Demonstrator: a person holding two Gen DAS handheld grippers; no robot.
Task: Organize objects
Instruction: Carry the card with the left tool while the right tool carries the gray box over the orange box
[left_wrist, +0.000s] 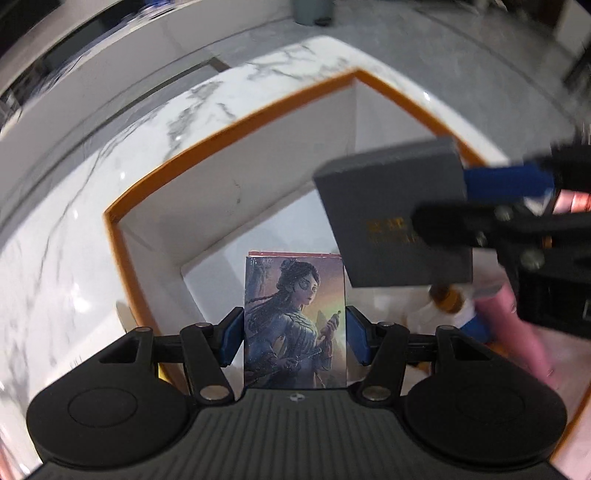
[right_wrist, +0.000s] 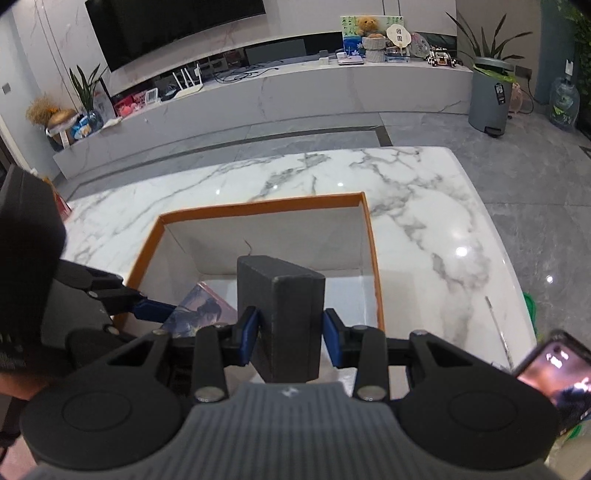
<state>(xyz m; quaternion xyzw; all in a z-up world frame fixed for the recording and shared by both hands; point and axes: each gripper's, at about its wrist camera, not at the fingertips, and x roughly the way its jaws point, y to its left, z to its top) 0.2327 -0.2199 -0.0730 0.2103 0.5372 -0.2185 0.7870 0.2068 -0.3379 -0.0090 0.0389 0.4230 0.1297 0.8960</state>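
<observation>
My left gripper (left_wrist: 294, 338) pinches the card (left_wrist: 295, 325), right gripper (right_wrist: 291, 334) the box (right_wrist: 286, 314); both over the bin (right_wrist: 258, 207), seemingly unplaced; bottles (left_wrist: 509, 321) at three o'clock.

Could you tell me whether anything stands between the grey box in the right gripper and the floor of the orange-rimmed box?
Nothing visible blocks it. The grey box, held by the right gripper, hangs over bare white floor in the orange-rimmed box. The illustrated card box in the left gripper sits to its left, and the pink items lie off to the side.

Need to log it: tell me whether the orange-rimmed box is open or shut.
Open: the orange-rimmed box has no lid on, and its white inner walls and floor show.
</observation>
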